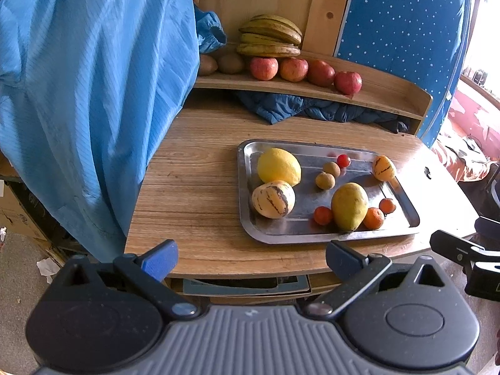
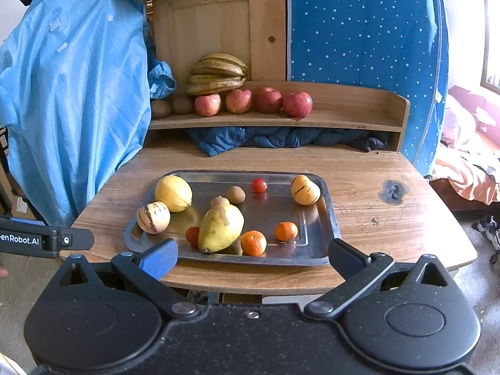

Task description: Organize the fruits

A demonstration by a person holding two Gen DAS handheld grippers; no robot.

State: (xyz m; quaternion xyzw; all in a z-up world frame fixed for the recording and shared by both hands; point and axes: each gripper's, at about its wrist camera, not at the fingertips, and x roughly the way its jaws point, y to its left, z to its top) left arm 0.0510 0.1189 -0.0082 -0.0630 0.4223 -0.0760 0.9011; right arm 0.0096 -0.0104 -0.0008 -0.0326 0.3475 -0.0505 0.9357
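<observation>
we see a wooden bench [image 2: 359,168] carrying a metal tray [image 2: 328,215] near its front edge and a dark blue quilt [image 2: 281,139] bunched at the back, under a raised shelf [image 2: 343,122]. a dark scorch mark [image 2: 392,191] sits on the bench right of the tray. on the shelf lie four apples [image 2: 253,101] in a row, two kiwis [image 2: 172,106] to their left, and bananas [image 2: 217,73] behind.

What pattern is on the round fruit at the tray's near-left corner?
Cream skin with dark purple-brown stripes; the striped fruit shows best in the left wrist view.
</observation>
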